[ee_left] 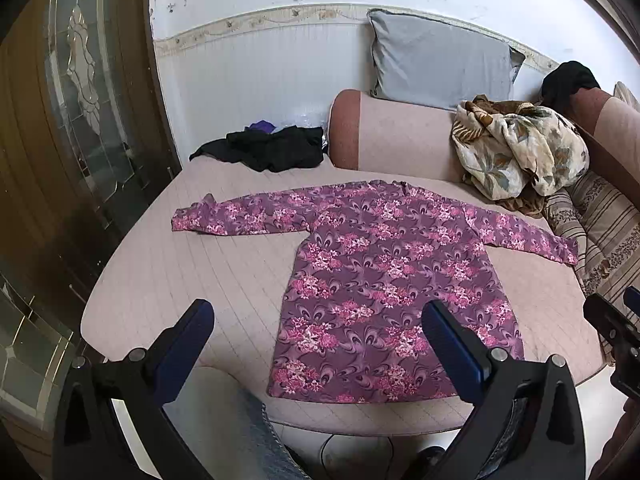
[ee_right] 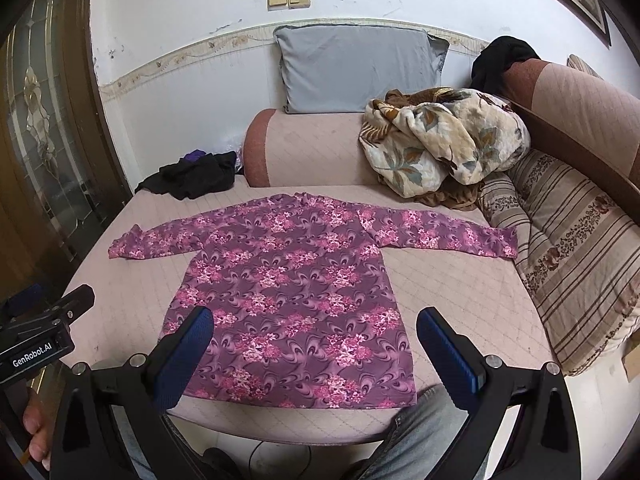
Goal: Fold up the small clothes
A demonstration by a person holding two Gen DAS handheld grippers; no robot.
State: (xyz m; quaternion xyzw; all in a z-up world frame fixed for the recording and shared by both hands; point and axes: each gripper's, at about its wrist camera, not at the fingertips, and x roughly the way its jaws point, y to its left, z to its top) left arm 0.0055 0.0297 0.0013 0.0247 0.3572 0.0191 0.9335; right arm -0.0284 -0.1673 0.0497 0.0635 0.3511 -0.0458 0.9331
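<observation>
On the pink quilted mattress [ee_left: 152, 264], a purple floral long-sleeved top [ee_left: 384, 276] lies flat, sleeves spread, hem toward the viewer. Left of the top's hem the left gripper [ee_left: 316, 344] hovers with jaws wide apart, empty; over the hem the right gripper [ee_right: 314, 346] does likewise. Likely risks: the thin fabric may slip or bunch when pinched, and the right sleeve, touching the striped cushion [ee_right: 576, 248], could snag.

Purple long-sleeved top [ee_left: 384, 276] [ee_right: 292, 292] with pink floral print, spread flat and unfolded on the pink quilted mattress [ee_left: 168, 272] [ee_right: 460, 292], neckline toward the wall, hem at the near edge, both sleeves stretched out sideways, left cuff slightly rumpled
</observation>
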